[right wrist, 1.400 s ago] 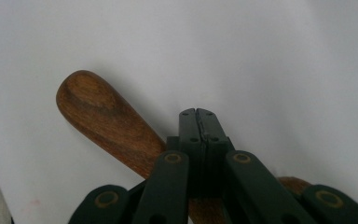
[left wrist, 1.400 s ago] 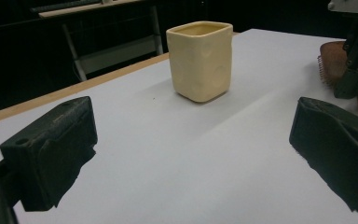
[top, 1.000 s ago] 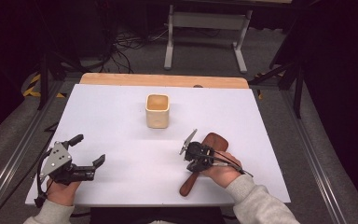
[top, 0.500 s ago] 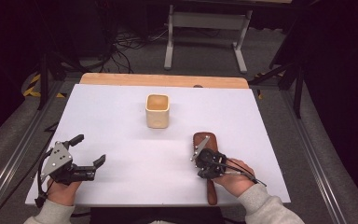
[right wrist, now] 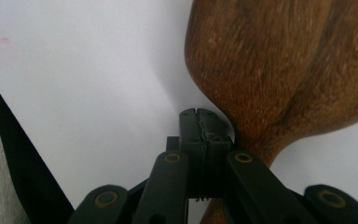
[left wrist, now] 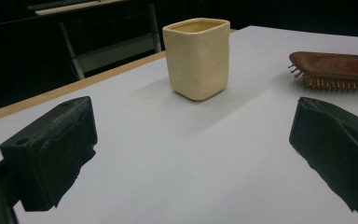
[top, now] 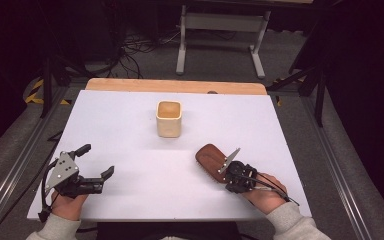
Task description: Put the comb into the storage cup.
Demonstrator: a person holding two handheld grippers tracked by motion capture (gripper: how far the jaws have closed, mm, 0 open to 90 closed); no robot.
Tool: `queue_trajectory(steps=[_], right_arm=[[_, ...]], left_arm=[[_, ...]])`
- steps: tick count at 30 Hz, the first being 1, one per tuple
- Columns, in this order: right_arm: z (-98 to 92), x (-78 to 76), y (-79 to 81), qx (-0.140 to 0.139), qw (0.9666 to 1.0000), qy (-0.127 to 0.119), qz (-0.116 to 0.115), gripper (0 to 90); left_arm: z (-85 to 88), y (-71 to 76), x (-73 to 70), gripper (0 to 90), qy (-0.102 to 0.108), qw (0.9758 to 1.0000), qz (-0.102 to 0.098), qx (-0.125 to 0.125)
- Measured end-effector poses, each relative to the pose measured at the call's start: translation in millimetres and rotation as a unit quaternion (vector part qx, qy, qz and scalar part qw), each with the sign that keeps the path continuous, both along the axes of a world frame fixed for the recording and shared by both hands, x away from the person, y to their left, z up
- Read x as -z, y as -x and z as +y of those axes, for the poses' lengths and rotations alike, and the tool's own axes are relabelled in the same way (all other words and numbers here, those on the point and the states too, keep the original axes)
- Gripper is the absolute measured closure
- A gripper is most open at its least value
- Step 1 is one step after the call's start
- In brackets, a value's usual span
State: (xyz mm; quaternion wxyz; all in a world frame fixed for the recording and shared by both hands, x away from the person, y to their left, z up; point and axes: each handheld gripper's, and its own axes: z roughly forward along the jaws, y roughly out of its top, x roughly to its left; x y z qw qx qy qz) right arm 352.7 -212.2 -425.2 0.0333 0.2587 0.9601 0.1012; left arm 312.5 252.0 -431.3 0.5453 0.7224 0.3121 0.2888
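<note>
A dark wooden hairbrush (top: 210, 158) lies bristles down on the white table (top: 125, 125), head toward the far left, handle under my right hand. My right gripper (top: 230, 172) is shut, jaws pressed together with nothing between them. In the right gripper view its tips (right wrist: 199, 122) rest at the neck where the brush head (right wrist: 284, 60) narrows into the handle. My left gripper (top: 96, 160) hovers open near the front left. The left gripper view has the gripper (left wrist: 193, 151) facing a cream square cup (left wrist: 196, 58), with the hairbrush (left wrist: 338, 70) at the right.
The cream cup (top: 169, 119) stands upright at the table's middle back. A wooden strip (top: 175, 86) runs along the far edge. Beyond it are a metal stand (top: 220, 30) and cables on the floor.
My right hand has swung round with the hairbrush: the handle pointed to the front left, then straight toward me, and the head now lies to the far left. The left gripper has held still.
</note>
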Motion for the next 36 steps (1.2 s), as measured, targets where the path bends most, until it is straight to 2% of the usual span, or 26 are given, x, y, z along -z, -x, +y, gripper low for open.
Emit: queue_trajectory(steps=[7, 10, 18, 19, 20, 21, 24, 26, 27, 28, 31, 36], right_arm=[[-3.7, -1.5, 1.9, 0.005, 1.0000, -0.006, 0.002, 87.6], [-3.5, -6.3, 4.8, 0.000, 0.9998, -0.020, 0.001, 83.6], [-6.5, -20.2, 13.7, 0.018, 0.9982, -0.056, -0.010, 59.3], [-6.5, -20.2, 13.7, 0.018, 0.9982, -0.056, -0.010, 59.3], [-7.1, -21.9, 14.7, 0.021, 0.9979, -0.059, -0.016, 53.1], [-8.7, -23.3, 14.9, 0.033, 0.9975, -0.058, -0.025, 39.5], [-10.4, -23.1, 13.8, 0.043, 0.9968, -0.058, -0.033, 30.6], [-12.8, -21.5, 11.2, 0.061, 0.9953, -0.059, -0.048, 13.7], [-13.3, -20.5, 10.2, 0.067, 0.9948, -0.057, -0.052, 8.8], [-13.3, -20.5, 10.2, 0.067, 0.9948, -0.057, -0.052, 8.8], [-14.9, -17.8, 6.7, 0.083, 0.9932, -0.053, -0.063, 0.9], [-19.1, -12.7, 0.5, 0.102, 0.9914, -0.052, -0.064, 0.1]], left_arm=[[0.3, 0.2, 0.0, 1.6, 0.002, 1.0000, -0.001, -0.001], [1.1, 0.1, 0.0, 1.2, 0.005, 1.0000, -0.001, -0.001], [1.4, 0.5, -0.3, 0.7, 0.003, 1.0000, -0.004, -0.001], [1.4, 0.5, -0.3, 0.7, 0.003, 1.0000, -0.004, -0.001], [1.3, 0.4, -0.2, 0.7, 0.003, 1.0000, -0.004, -0.001], [1.1, 0.5, -0.2, 0.7, 0.002, 1.0000, -0.004, -0.001], [0.9, 0.4, -0.1, 0.7, 0.003, 1.0000, -0.004, -0.001], [1.1, 0.5, -0.2, 0.7, 0.003, 1.0000, -0.004, -0.001], [1.3, 0.4, -0.1, 0.7, 0.003, 1.0000, -0.004, 0.000], [1.3, 0.4, -0.1, 0.7, 0.003, 1.0000, -0.004, 0.000], [1.4, 0.3, 0.0, 0.7, 0.004, 1.0000, -0.005, 0.000], [1.9, 0.3, -0.1, 0.7, 0.003, 1.0000, -0.005, 0.000]])
